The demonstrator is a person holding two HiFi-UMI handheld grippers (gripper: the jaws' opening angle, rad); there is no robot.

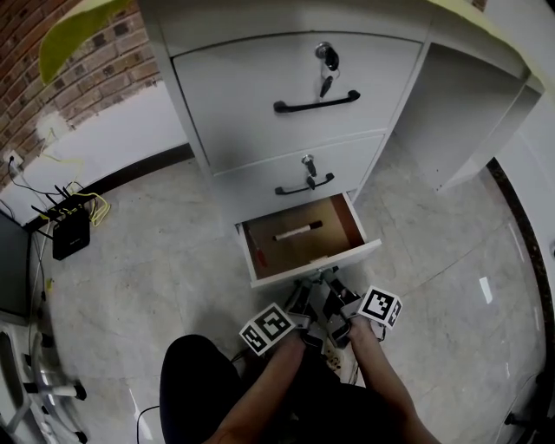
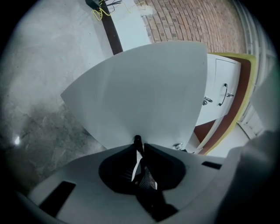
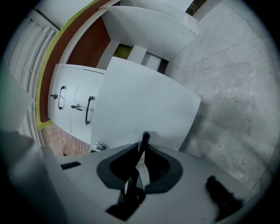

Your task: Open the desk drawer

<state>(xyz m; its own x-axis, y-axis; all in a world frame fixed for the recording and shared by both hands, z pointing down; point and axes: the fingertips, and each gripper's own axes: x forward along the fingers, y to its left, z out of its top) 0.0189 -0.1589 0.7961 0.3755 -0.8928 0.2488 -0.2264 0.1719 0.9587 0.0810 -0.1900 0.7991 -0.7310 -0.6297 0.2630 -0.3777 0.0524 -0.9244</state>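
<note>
Grippers (image 1: 310, 302) (image 1: 336, 297) clamp handle (image 3: 145, 138), drawer (image 1: 286, 270) extends toward person (image 1: 269, 390)

Office, by the look: white desk (image 1: 260, 22) with lockable drawers (image 1: 260, 87), keys (image 1: 328, 61) in the locks, at top centre; router (image 1: 70, 234) and cables (image 1: 98, 206) on pale stone floor (image 1: 173, 260) at left; brick wall (image 1: 61, 78) upper left; wheeled base (image 1: 48, 395) at lower left edge.

Protruding drawer (image 1: 316, 263); free floor (image 1: 165, 251) either side.

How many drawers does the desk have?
3. The top drawer is shut. The middle drawer sits right under it, shut too. The bottom drawer is pulled open, with a marker inside. None seems hidden.
</note>
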